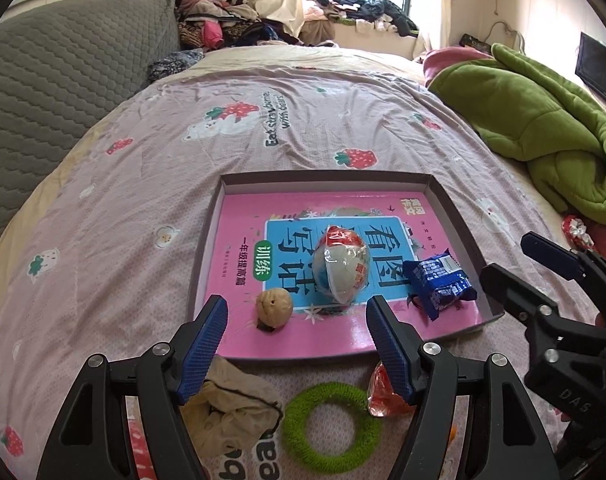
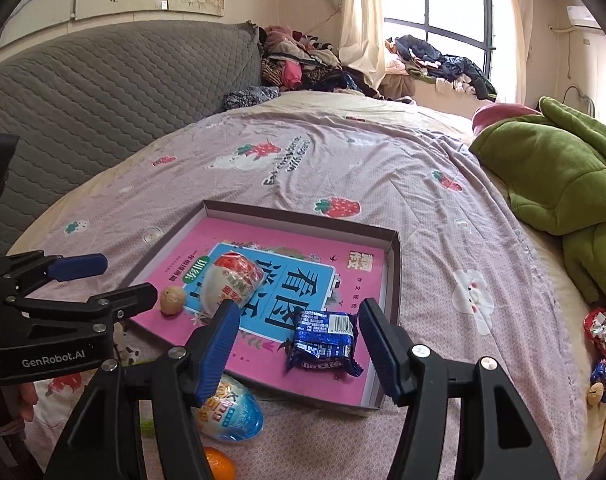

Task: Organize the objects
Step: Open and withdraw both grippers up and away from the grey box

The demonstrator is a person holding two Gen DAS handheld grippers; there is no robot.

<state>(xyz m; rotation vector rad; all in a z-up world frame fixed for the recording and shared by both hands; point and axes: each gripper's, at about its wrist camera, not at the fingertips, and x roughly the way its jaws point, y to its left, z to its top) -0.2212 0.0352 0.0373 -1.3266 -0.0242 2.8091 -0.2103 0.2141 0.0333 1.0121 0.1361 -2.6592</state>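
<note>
Both claws are seen spread wide with nothing between their blue pads. The left gripper [image 1: 297,340] is held over the near edge of a shallow cardboard tray [image 1: 443,196] that lies on the bed's pink strawberry-print quilt [image 1: 143,208]. The right gripper [image 2: 299,344] is held over the tray's near right corner, and a blue snack packet [image 2: 323,340] is framed between its fingers but untouched, resting in that corner.

A pink workbook [image 1: 243,216] covers the tray floor. On its middle a plastic-wrapped egg toy [image 1: 343,264] is laid, and a walnut [image 1: 274,306] sits toward the near left corner, apart from the egg.

On the quilt just outside the tray's near edge, a crumpled beige cloth [image 1: 231,404], a green fuzzy ring [image 1: 331,424] and a red-and-clear wrapper [image 1: 383,396] are seen from the left wrist. From the right wrist, a second wrapped egg toy with blue print [image 2: 231,412] and an orange [image 2: 219,464] are seen there too. A green blanket [image 1: 543,112] is bunched at the bed's far right side, with small sweets [image 2: 601,332] scattered by its edge.
</note>
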